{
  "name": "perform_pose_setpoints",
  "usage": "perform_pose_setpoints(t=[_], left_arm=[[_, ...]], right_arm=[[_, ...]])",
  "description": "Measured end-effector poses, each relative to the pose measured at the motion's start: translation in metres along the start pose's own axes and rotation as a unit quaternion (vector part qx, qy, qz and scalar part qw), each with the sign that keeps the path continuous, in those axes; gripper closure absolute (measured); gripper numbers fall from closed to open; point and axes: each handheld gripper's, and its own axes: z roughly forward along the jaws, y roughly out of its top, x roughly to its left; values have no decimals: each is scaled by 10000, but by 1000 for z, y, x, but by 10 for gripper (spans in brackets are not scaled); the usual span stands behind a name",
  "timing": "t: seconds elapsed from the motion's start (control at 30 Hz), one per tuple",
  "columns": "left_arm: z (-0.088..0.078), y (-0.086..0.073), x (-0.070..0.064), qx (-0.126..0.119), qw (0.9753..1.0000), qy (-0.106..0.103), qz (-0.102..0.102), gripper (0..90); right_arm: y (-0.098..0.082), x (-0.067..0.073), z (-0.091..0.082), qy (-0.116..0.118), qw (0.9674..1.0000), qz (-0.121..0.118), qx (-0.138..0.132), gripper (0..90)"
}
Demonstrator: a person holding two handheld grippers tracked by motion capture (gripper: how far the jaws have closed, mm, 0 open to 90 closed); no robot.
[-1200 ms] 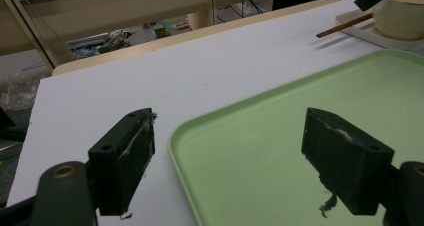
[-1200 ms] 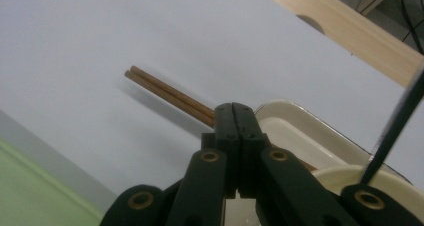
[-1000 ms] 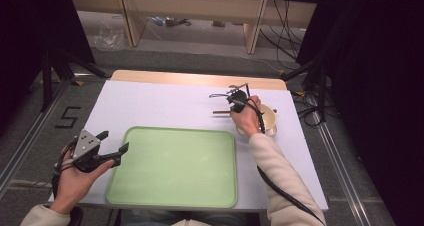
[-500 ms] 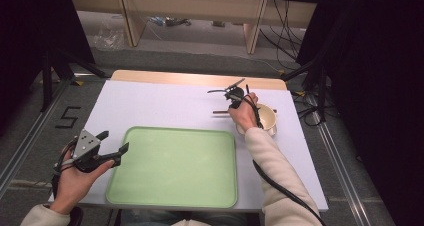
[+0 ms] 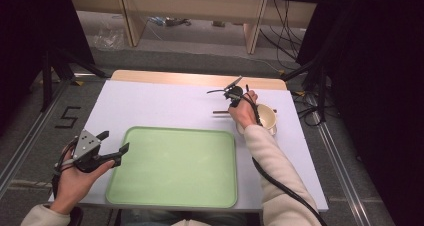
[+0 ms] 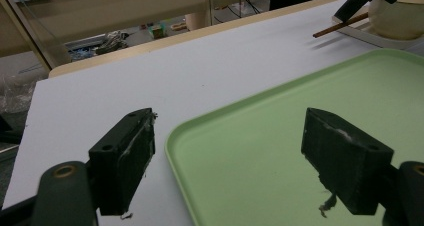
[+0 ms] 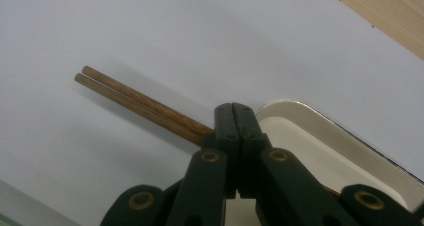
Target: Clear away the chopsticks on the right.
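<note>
Wood: two brown chopsticks [image 7: 135, 106] lie side by side, pinched at one end by the right gripper [image 7: 233, 117], whose jaws are pressed together on them; the free ends stick out ahead of the jaws over the white table [image 7: 150, 31].
Right gripper, high view: the right gripper [image 5: 235, 92] is at the far right of the table with the chopsticks [image 5: 221, 112] just below it and a cream bowl [image 5: 267, 117] close behind the hand.
White dish: a shallow white dish [image 7: 320, 146] sits right beside the closed jaws, its rim nearly touching them.
Left gripper: the left gripper [image 6: 230, 161] has its jaws spread wide with nothing between them, straddling the near left corner of the green tray [image 6: 300, 101]; from above the left gripper [image 5: 107, 148] is well apart from the right one.
Risk, grip: the hold is near one end only, so I judge the long free part may swing or droop, and one stick could slide out from beside the other.
Risk, clearance: a low carry toward the tray could catch the stick tips on the table or on the tray rim [image 5: 180, 131].
Risk, bowl: a backward sweep of the hand or cable may knock the bowl or dish.
Risk, tray: the idle left gripper lies over the tray edge and could nudge it.
</note>
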Motion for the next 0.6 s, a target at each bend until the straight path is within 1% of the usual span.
perform_pose_setpoints(t=[0.03,0.1,0.2,0.23,0.27,0.3,0.5,0.53,0.57,0.6], left_arm=[[0,0,0,-2,10000,0,-3,211],[0,0,0,1,10000,-1,-1,211],[0,0,0,3,10000,-5,8,211],[0,0,0,3,10000,-5,8,212],[0,0,0,5,10000,-10,5,212],[0,0,0,8,10000,-11,13,212],[0,0,0,12,10000,-5,17,213],[0,0,0,13,10000,-3,16,212],[0,0,0,14,10000,-6,21,213],[0,0,0,14,10000,-9,19,213]], right_arm=[[0,-1,1,-19,10000,-54,-10,900],[0,-1,0,-27,10000,-43,26,900],[0,-1,-1,-1,9999,79,85,900],[0,-1,-1,-1,9999,79,85,900],[-1,-2,-1,-28,10000,-22,60,900],[-1,-2,-1,-8,9999,-41,92,900],[-1,-1,-1,-20,10000,-3,96,900],[-1,0,-1,-30,9999,32,113,900],[0,-1,-1,-42,9999,-31,115,900],[0,-1,-1,-35,9999,-31,112,900]])
